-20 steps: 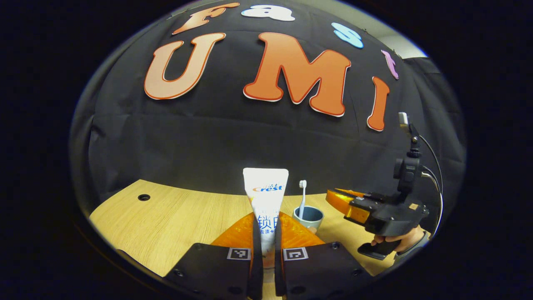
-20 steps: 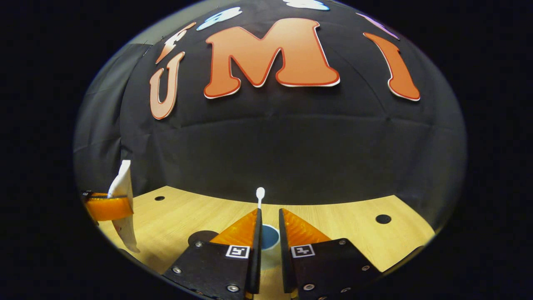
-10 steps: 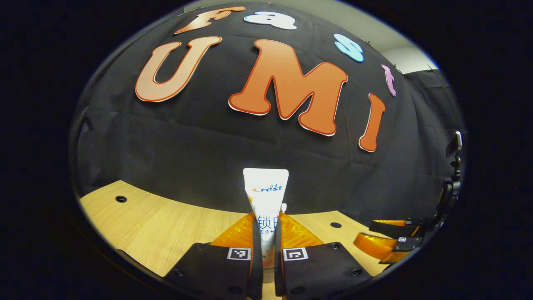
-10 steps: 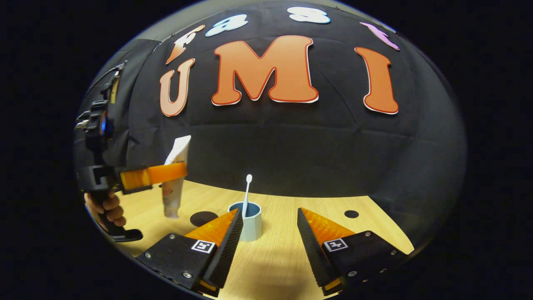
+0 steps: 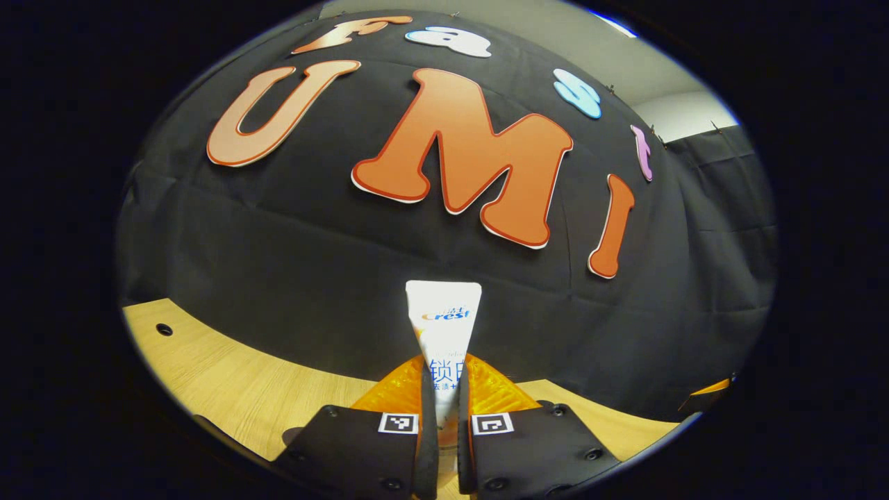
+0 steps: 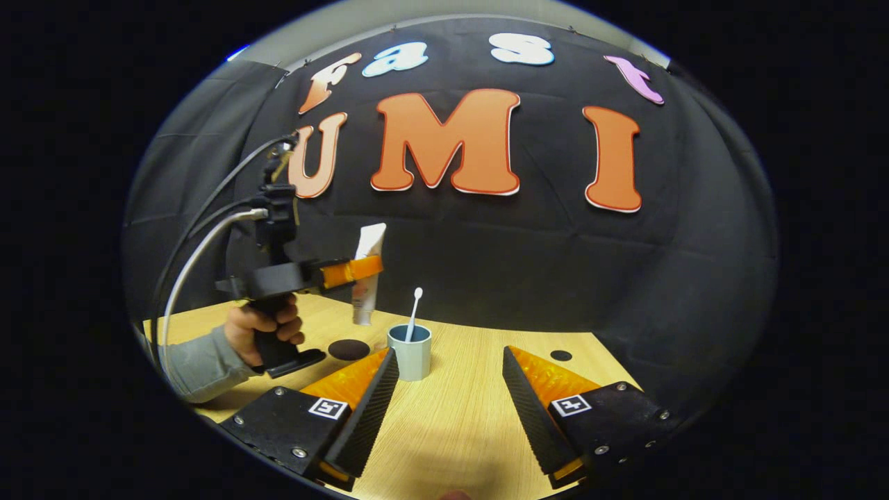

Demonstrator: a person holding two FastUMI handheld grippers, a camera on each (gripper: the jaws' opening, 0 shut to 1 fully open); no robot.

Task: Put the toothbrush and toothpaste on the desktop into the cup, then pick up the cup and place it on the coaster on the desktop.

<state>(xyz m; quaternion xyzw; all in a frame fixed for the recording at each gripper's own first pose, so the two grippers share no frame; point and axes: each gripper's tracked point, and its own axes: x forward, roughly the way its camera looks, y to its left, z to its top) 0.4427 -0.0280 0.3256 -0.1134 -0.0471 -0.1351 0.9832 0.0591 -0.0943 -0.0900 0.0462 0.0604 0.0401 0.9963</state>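
A white toothpaste tube (image 5: 442,326) stands upright between my left gripper's (image 5: 444,389) fingers, which are shut on it. In the right gripper view that left gripper (image 6: 361,267) holds the tube (image 6: 366,278) in the air, cap down, just left of and above the pale blue cup (image 6: 410,351). A white toothbrush (image 6: 414,311) stands in the cup, head up. A dark round coaster (image 6: 349,349) lies on the wooden desk (image 6: 451,417) left of the cup. My right gripper (image 6: 451,389) is open, low over the desk, in front of the cup.
A hand in a grey sleeve (image 6: 208,361) grips the left gripper's handle, with cables (image 6: 201,236) running up from it. Small dark holes (image 6: 560,355) dot the desk. The black cloth wall stands close behind the desk.
My right gripper has opened and drawn back from the cup, leaving the toothbrush in it. My left gripper has carried the toothpaste right, toward the cup.
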